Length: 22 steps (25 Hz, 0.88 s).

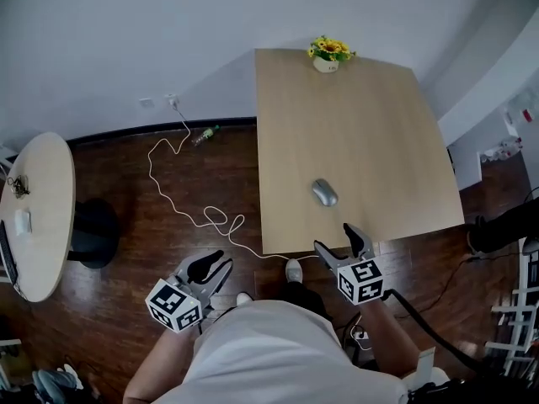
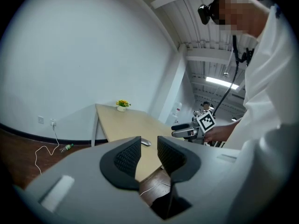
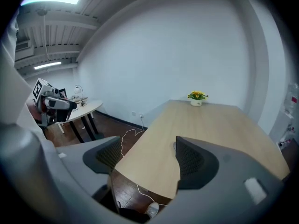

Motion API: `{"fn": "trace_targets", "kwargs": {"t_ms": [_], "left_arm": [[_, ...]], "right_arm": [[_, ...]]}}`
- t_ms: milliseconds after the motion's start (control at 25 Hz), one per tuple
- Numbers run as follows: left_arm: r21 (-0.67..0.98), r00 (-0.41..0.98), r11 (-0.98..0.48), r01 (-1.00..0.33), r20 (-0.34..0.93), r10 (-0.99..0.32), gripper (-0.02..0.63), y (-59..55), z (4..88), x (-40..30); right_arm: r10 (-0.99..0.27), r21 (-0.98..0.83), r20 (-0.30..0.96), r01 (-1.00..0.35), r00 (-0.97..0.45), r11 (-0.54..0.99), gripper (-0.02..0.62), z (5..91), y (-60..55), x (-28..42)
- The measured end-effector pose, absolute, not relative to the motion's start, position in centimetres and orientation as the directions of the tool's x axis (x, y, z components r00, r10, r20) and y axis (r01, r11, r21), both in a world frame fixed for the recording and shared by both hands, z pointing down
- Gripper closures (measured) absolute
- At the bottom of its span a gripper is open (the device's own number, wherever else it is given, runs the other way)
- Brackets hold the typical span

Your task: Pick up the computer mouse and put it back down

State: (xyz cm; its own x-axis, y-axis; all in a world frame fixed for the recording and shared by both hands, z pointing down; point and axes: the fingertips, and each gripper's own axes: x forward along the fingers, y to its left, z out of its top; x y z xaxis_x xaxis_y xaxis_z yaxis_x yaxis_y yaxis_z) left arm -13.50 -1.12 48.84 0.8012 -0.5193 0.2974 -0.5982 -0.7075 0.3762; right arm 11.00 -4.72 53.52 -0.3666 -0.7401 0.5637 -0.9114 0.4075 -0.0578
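Note:
A grey computer mouse [image 1: 324, 192] lies on the light wooden table [image 1: 370, 141], toward its near edge. My right gripper [image 1: 334, 237] hangs at that near edge, just short of the mouse, open and holding nothing. My left gripper [image 1: 215, 263] is over the floor, left of the table's near corner, open by a narrower gap and also holding nothing. In the left gripper view the mouse [image 2: 145, 143] shows small and far between the jaws of the left gripper [image 2: 149, 149], with the right gripper [image 2: 187, 130] beyond. In the right gripper view the right gripper [image 3: 147, 149] gapes wide over the table edge [image 3: 140, 171].
A pot of yellow flowers [image 1: 328, 55] stands at the table's far edge. A white cable [image 1: 194, 213] snakes over the dark wood floor from a wall socket. A bottle [image 1: 205, 133] lies by the wall. A round table [image 1: 42, 200] stands at the left. The person's shoe [image 1: 293, 269] is below the table edge.

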Motion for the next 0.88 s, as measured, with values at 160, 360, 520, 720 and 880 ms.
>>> {"fn": "trace_targets", "kwargs": {"t_ms": [160, 360, 520, 720, 880], "left_arm": [[0.371, 0.810, -0.720, -0.586, 0.284, -0.513, 0.515, 0.5, 48.6, -14.6], [0.370, 0.817, -0.728, -0.577, 0.275, -0.507, 0.515, 2.9, 48.6, -15.2], [0.370, 0.815, -0.726, -0.580, 0.268, -0.514, 0.515, 4.6, 48.7, -16.1], [0.368, 0.810, -0.721, -0.586, 0.266, -0.522, 0.515, 6.2, 48.8, -16.3], [0.377, 0.805, -0.711, -0.594, 0.272, -0.528, 0.515, 7.8, 49.0, -16.7]], "right_arm": [[-0.759, -0.055, 0.539, -0.915, -0.365, 0.401, 0.224, 51.7, -2.4, 9.6], [-0.766, -0.050, 0.532, -0.916, -0.361, 0.397, 0.230, 51.1, 0.3, 8.5], [-0.763, -0.049, 0.536, -0.915, -0.362, 0.399, 0.233, 51.1, 2.1, 7.7], [-0.759, -0.056, 0.534, -0.911, -0.373, 0.409, 0.238, 50.9, 3.3, 7.4], [-0.751, -0.064, 0.542, -0.910, -0.377, 0.411, 0.242, 51.0, 4.6, 7.2]]}}
